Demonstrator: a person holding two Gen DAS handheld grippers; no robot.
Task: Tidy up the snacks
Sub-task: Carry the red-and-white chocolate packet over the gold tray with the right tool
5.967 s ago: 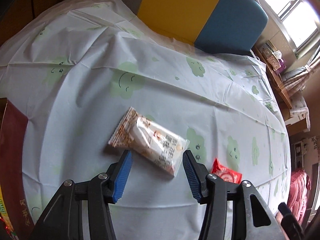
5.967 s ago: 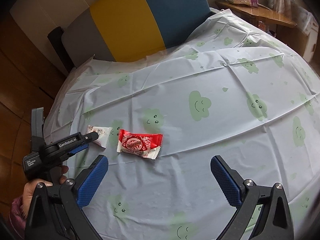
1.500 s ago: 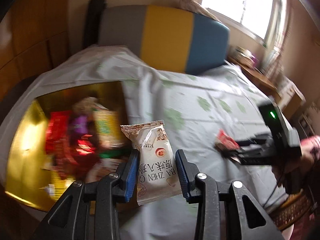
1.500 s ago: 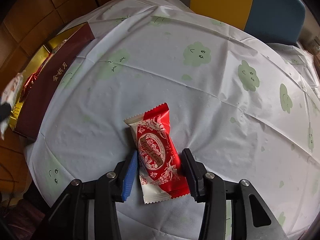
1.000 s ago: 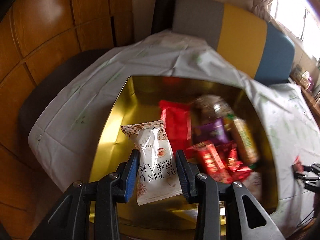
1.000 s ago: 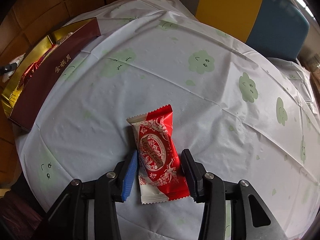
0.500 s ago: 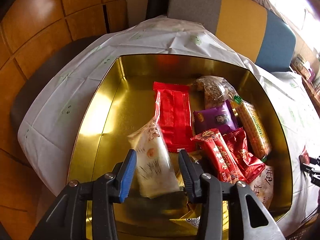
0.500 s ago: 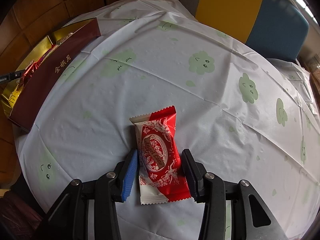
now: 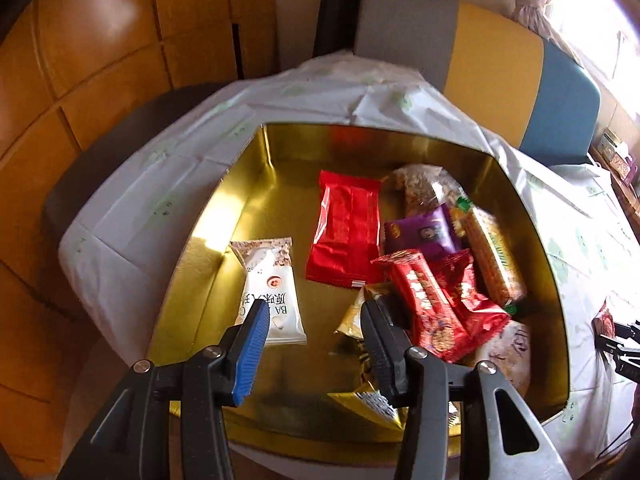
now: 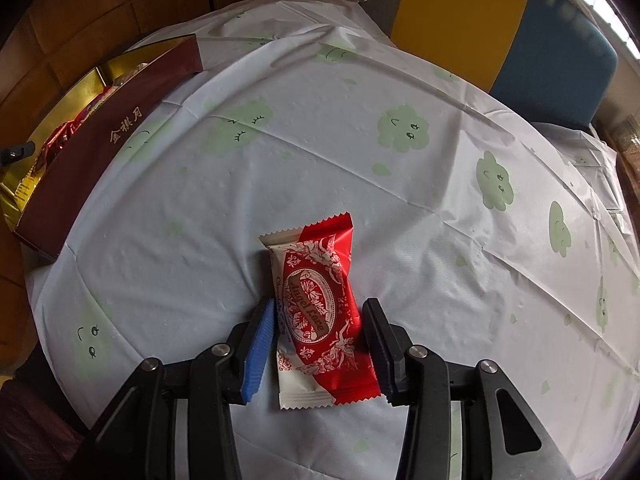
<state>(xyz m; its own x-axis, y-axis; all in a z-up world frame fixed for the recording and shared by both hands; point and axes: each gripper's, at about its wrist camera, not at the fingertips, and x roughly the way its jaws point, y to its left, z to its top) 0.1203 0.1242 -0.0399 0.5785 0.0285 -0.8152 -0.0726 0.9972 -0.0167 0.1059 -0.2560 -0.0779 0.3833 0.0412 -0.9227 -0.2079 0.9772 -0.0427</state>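
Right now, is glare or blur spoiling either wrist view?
Left wrist view: sunlight glares off the gold box wall near the white snack packet, the window corner is blown out, and the snacks at right look slightly smeared. Right wrist view: even light, sharp red-and-white packet, strong fisheye bending.

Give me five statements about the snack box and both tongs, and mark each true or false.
1. The white snack packet lies on the floor of the gold box. True.
2. The left tongs clamp the white packet. False: their jaws have just been opening, with nothing between them.
3. The right tongs grip the red-and-white snack. True.
4. The red-and-white snack is already in the box. False: it is over the tablecloth, apart from the box.
5. The gold box holds only the white packet. False: a plain red wrapper and a purple one lie there too.
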